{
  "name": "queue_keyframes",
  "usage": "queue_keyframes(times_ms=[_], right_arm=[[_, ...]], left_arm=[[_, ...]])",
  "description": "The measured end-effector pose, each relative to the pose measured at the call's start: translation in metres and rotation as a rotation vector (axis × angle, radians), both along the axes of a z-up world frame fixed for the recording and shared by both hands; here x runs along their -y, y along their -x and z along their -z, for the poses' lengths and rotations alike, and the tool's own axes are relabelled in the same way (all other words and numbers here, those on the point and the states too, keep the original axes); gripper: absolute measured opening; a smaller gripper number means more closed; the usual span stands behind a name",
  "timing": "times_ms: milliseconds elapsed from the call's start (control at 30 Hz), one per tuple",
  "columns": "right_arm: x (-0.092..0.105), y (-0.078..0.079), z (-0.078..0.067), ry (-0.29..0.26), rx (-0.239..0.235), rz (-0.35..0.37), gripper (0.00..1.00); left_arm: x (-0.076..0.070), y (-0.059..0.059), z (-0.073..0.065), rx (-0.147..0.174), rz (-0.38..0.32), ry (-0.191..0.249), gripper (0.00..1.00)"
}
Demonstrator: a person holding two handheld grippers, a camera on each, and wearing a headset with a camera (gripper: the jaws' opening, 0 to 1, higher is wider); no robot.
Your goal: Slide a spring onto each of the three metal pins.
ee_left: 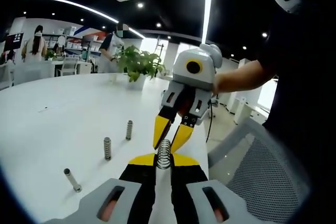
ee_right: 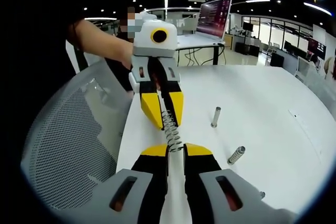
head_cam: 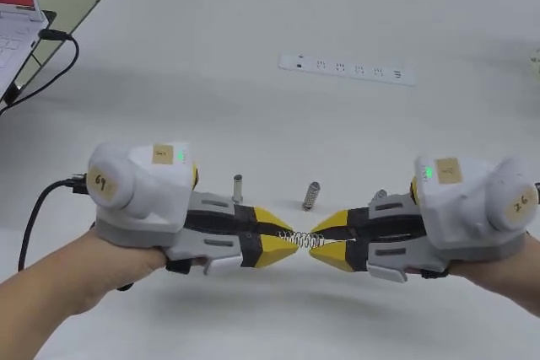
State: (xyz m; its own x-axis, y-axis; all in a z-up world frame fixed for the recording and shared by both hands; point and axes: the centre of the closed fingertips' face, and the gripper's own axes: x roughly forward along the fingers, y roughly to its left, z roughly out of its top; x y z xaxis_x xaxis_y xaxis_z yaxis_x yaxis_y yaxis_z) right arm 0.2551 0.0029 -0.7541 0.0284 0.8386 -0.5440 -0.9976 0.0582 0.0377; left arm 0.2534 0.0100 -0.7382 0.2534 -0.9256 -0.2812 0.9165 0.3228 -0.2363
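Observation:
A small coil spring (head_cam: 304,239) hangs level between my two grippers, just above the white table (head_cam: 253,23). My left gripper (head_cam: 289,239) is shut on one end and my right gripper (head_cam: 317,241) is shut on the other. The left gripper view shows the spring (ee_left: 164,153) at my left gripper (ee_left: 164,159), with the right gripper's yellow fingers (ee_left: 160,130) beyond. In the right gripper view the spring (ee_right: 170,127) runs from my right gripper (ee_right: 176,150) to the left one. Behind stand a bare metal pin (head_cam: 238,187), a pin wearing a spring (head_cam: 311,196), and a third pin (head_cam: 380,196) half hidden.
A white power strip (head_cam: 347,68) lies farther back on the table. A laptop (head_cam: 13,6) and a black cable (head_cam: 51,65) sit at the far left. A grey mesh chair (ee_right: 73,129) stands at the table's near edge.

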Motion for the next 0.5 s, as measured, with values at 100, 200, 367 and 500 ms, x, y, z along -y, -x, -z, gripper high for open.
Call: queue_keyframes(times_ms=[100, 200, 367, 500], right_arm=[[-0.0003, 0.0004, -0.0017, -0.008, -0.01, -0.004, 0.08], [-0.0006, 0.0013, -0.0026, -0.007, -0.004, -0.012, 0.08], [0.0007, 0.0022, -0.0065, -0.013, 0.003, -0.017, 0.07], [0.0007, 0.0019, -0.0101, -0.016, 0.015, -0.022, 0.07]], left_arm=[[-0.0006, 0.0004, -0.0002, -0.004, 0.002, 0.002, 0.02], [-0.0006, 0.0009, 0.0001, -0.003, 0.003, 0.001, 0.02], [0.0, 0.0012, -0.0002, -0.005, 0.003, 0.006, 0.02], [0.0001, 0.0004, 0.0007, -0.015, -0.002, 0.012, 0.02]])
